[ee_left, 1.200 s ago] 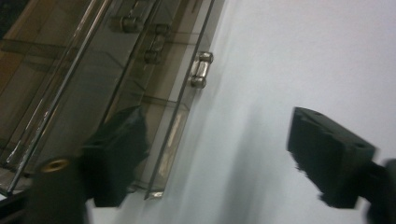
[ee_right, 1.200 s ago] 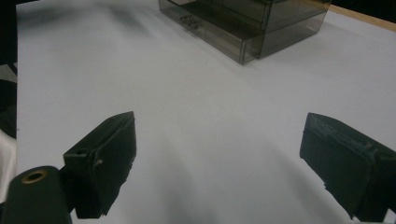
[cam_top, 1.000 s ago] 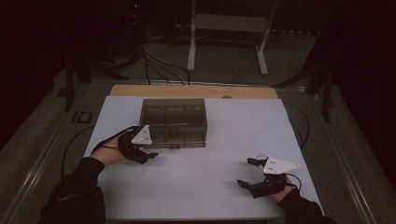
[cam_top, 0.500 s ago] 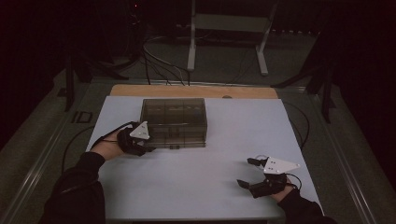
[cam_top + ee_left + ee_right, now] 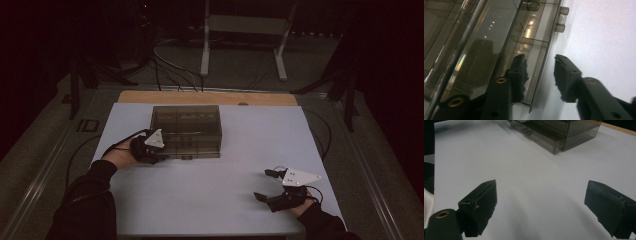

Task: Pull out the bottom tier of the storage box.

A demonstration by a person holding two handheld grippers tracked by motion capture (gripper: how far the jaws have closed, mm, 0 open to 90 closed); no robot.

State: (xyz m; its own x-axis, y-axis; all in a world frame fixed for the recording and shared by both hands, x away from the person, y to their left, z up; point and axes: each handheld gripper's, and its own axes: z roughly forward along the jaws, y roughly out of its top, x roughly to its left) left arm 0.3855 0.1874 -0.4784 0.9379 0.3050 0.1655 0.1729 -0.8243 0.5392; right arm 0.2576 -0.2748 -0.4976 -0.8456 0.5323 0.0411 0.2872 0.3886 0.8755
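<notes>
Left gripper (image 5: 161,156): at the box's 8 o'clock corner; jaws part open, straddling the front wall's end edge, not visibly clamped.
Box (image 5: 187,129): smoky clear plastic, lid down, on the table at 11 o'clock from centre.
Table (image 5: 215,175): pale sheet, bare wood strip along the 12 o'clock edge.
Right gripper (image 5: 267,185): at 5 o'clock, well apart from the box; jaws wide, holding nothing.
Room: dark; cables and a metal stand on the floor at 12 o'clock.
</notes>
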